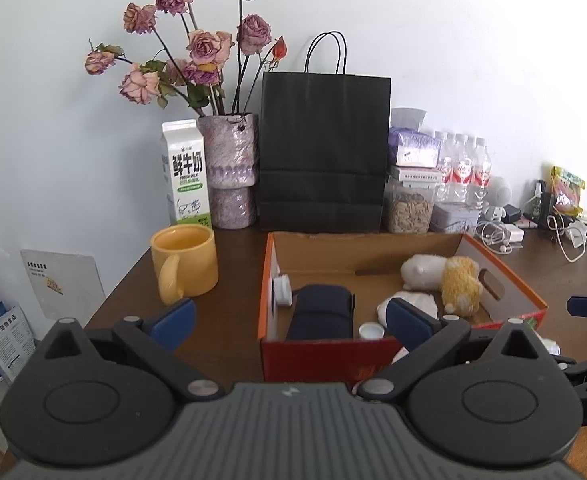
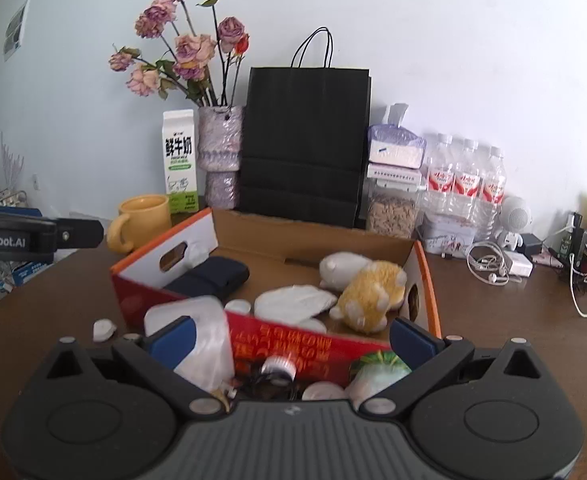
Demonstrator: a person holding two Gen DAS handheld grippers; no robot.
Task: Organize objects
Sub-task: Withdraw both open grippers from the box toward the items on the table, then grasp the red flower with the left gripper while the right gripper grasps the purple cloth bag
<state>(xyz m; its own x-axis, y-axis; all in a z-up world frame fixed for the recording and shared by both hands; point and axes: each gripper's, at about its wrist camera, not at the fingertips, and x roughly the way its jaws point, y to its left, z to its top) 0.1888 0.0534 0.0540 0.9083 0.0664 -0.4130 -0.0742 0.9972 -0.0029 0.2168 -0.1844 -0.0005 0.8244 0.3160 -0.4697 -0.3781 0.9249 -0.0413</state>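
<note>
right wrist view: right gripper (image 2: 291, 338) jaws spread wide, nothing pinched. loose items lie just below and between them, outside the near wall of the cardboard box (image 2: 317, 344): a translucent plastic container (image 2: 201, 332), a small bottle (image 2: 279, 366). the right arm is judged nearer. left wrist view hides these; left gripper (image 1: 291, 320) jaws also spread, empty, facing the box interior with the dark pouch (image 1: 321, 312).

You get soft, even daylight in both views, with the pale wall (image 1: 453, 60) bright and shadows faint. Fisheye bending curves the edges and darkens the corners. The plastic jug (image 2: 197, 332) nearest your right camera looks blurred.
</note>
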